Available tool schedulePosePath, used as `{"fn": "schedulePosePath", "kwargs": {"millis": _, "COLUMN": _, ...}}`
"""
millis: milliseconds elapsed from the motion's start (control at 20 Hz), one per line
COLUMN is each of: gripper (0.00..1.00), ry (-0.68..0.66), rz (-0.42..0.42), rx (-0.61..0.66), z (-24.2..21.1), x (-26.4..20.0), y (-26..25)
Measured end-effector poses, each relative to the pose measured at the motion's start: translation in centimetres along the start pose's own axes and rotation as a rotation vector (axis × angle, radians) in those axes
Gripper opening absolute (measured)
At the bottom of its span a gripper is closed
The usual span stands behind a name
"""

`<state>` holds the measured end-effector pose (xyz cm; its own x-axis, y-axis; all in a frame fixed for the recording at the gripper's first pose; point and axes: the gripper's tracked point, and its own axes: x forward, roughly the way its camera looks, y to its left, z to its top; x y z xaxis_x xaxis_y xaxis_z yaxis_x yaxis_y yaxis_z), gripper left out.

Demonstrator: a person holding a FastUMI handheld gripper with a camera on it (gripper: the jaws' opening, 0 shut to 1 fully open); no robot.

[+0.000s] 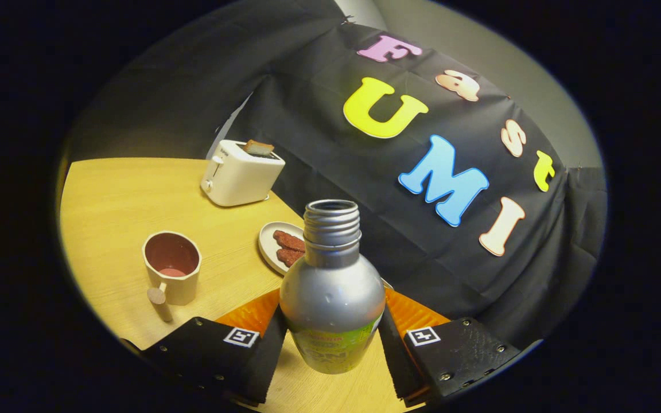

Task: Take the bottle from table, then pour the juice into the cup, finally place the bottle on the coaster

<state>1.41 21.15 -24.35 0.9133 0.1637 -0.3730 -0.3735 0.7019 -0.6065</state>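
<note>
A silver metal bottle with an open threaded neck and a green label stands between my fingers, lifted and tilted over the wooden table. My gripper is shut on the bottle, both fingers pressing its lower body. A beige cup with a dark pink inside and a peg handle stands on the table to the left, ahead of the left finger. An orange coaster lies under and behind the bottle, partly hidden by it and by the fingers.
A white toaster with a slice of bread in it stands far back on the table. A small plate with reddish food pieces lies just beyond the bottle. The black cloth wall rises right behind the table.
</note>
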Motion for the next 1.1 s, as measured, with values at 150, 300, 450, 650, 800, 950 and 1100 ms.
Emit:
{"fn": "schedulePosePath", "kwargs": {"millis": 150, "gripper": 0.79, "ry": 0.023, "rz": 0.015, "rx": -0.08, "z": 0.0, "x": 0.0, "y": 2.1}}
{"fn": "schedulePosePath", "kwargs": {"millis": 300, "gripper": 0.79, "ry": 0.047, "rz": 0.008, "rx": -0.169, "z": -0.1, "x": 0.5, "y": 3.4}}
{"fn": "schedulePosePath", "kwargs": {"millis": 450, "gripper": 0.79, "ry": 0.085, "rz": 0.023, "rx": -0.254, "z": -0.8, "x": 1.2, "y": 4.4}}
{"fn": "schedulePosePath", "kwargs": {"millis": 650, "gripper": 0.79, "ry": 0.122, "rz": 0.058, "rx": -0.331, "z": -1.5, "x": 2.4, "y": 5.5}}
{"fn": "schedulePosePath", "kwargs": {"millis": 800, "gripper": 0.79, "ry": 0.125, "rz": 0.083, "rx": -0.431, "z": -1.8, "x": 3.1, "y": 6.2}}
{"fn": "schedulePosePath", "kwargs": {"millis": 950, "gripper": 0.79, "ry": 0.119, "rz": 0.089, "rx": -0.515, "z": -1.6, "x": 3.8, "y": 6.4}}
{"fn": "schedulePosePath", "kwargs": {"millis": 1100, "gripper": 0.79, "ry": 0.096, "rz": 0.09, "rx": -0.584, "z": -0.9, "x": 4.2, "y": 7.1}}
